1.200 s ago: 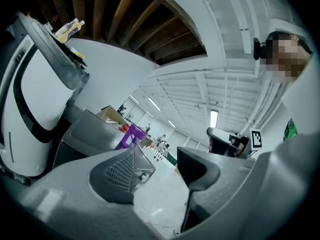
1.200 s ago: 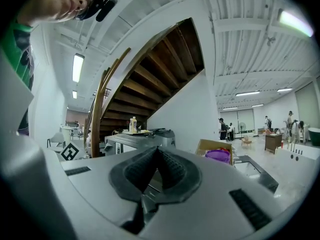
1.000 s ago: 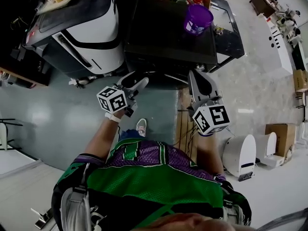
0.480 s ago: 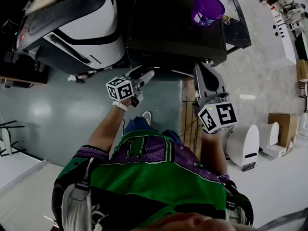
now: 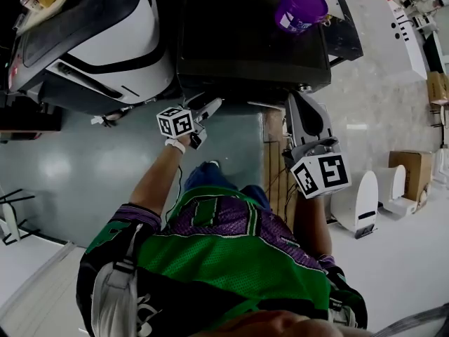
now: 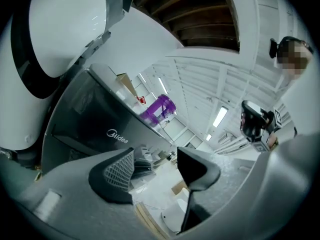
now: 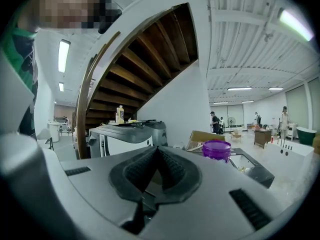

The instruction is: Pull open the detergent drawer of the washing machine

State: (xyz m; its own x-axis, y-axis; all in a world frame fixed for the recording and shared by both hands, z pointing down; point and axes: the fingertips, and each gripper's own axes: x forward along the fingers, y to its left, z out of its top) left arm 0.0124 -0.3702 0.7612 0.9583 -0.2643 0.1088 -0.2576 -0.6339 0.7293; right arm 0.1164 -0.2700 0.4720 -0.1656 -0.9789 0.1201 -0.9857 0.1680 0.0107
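Note:
The dark washing machine [image 5: 245, 41] stands ahead of me, seen from above, with a purple tub [image 5: 302, 5] on its top. Its front is hidden under the top's edge there. In the left gripper view the dark front [image 6: 85, 126] with a logo fills the left side; I cannot make out the drawer on it. My left gripper [image 5: 208, 107] is low at the machine's front left corner, open, nothing between its pads [image 6: 120, 170]. My right gripper [image 5: 297, 100] hovers at the front right corner with its jaws [image 7: 157, 168] shut and empty.
A white and black machine [image 5: 105, 34] stands right beside the washer on its left. A wooden pallet strip [image 5: 272, 167] lies on the floor below my right hand. Cardboard boxes [image 5: 410, 174] and a white device [image 5: 361, 206] sit to the right. A staircase [image 7: 145, 59] rises behind.
My left gripper has sunk lower and moved in toward the washer's front left corner, still open. The right gripper has shifted a little toward the front right corner, still shut.

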